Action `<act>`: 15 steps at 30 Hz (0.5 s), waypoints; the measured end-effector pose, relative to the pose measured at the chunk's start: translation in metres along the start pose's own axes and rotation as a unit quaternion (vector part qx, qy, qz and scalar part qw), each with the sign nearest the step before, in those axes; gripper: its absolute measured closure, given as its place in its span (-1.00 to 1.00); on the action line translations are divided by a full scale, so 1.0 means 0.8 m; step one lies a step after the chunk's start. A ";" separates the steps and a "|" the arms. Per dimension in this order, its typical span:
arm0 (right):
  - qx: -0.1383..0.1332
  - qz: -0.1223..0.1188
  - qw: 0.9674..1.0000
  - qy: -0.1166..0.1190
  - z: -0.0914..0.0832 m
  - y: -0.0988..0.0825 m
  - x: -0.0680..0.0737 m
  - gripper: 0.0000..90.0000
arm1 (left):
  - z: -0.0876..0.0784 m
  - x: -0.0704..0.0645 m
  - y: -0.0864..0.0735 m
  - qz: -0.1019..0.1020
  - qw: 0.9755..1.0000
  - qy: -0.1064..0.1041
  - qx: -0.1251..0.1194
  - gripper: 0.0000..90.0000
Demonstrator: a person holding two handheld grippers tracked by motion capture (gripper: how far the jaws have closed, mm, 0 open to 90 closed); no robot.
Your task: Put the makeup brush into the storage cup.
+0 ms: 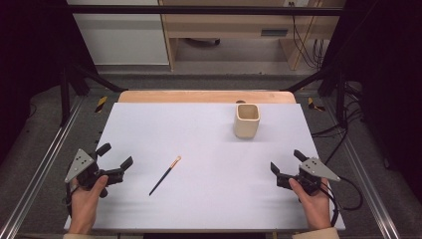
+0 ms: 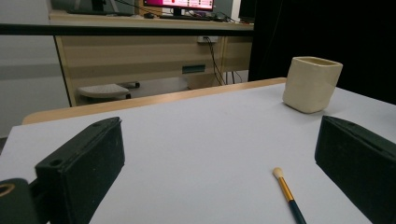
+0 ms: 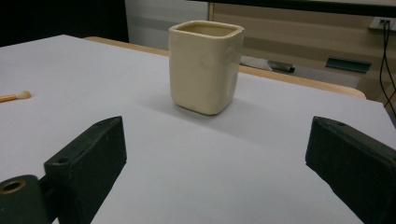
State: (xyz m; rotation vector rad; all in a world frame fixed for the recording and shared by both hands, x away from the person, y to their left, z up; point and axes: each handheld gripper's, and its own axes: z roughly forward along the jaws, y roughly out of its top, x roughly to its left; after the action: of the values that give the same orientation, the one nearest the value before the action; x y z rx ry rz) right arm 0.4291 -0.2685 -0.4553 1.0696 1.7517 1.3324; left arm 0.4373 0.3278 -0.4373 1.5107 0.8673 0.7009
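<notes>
My left claw [image 1: 115,156] and right claw [image 1: 286,160] both gape, released, over the white surface [image 1: 209,149]; the brush [image 1: 165,175] lies between them, the cream cup [image 1: 247,120] stands beyond.

Cream cup [image 1: 247,121], black-and-gold brush [image 1: 164,175], white table [image 1: 199,134]

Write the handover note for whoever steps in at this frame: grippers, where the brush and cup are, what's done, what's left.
Left gripper: open, holding nothing, over the table's near left part.
Right gripper: open, holding nothing, near the right edge.
Brush: lying flat on the white table, between the grippers and closer to the left one, bristle end pointing away toward the cup.
Cup: cream, square-mouthed, upright at the far right; looks empty from above.
Done: nothing handled so far by the look of it.
Left: probably pick up the brush, likely with the left gripper, and stand it in the cup.
</notes>
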 end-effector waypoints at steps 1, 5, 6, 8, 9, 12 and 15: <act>-0.001 -0.001 1.000 -0.004 0.000 0.000 0.000 -0.87 | 0.000 0.000 0.000 0.005 1.000 0.000 0.004 -0.98; -0.013 -0.002 1.000 -0.016 -0.004 0.001 0.001 -0.89 | 0.000 -0.002 0.000 0.018 1.000 0.006 0.010 -0.96; -0.012 -0.003 1.000 -0.016 -0.004 0.001 0.001 -0.89 | -0.001 -0.003 0.000 0.018 1.000 0.006 0.013 -0.96; -0.013 -0.002 1.000 -0.015 -0.005 0.001 0.002 -0.89 | -0.001 -0.005 0.001 0.018 1.000 0.008 0.020 -0.95; -0.013 -0.002 1.000 -0.015 -0.005 0.001 0.002 -0.89 | -0.001 -0.006 0.001 0.016 1.000 0.008 0.026 -0.95; -0.013 -0.001 1.000 -0.015 -0.006 0.001 0.004 -0.89 | 0.001 -0.012 0.005 0.026 0.998 0.004 0.057 -0.95; -0.022 0.008 1.000 -0.013 -0.007 0.003 0.002 -0.90 | 0.010 -0.020 0.009 0.017 0.996 -0.004 0.087 -0.95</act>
State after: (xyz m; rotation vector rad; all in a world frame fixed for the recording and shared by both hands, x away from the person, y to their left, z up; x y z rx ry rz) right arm 0.4239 -0.2694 -0.4518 1.0733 1.6899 1.3549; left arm 0.4361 0.3098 -0.4305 1.6850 0.9168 0.6585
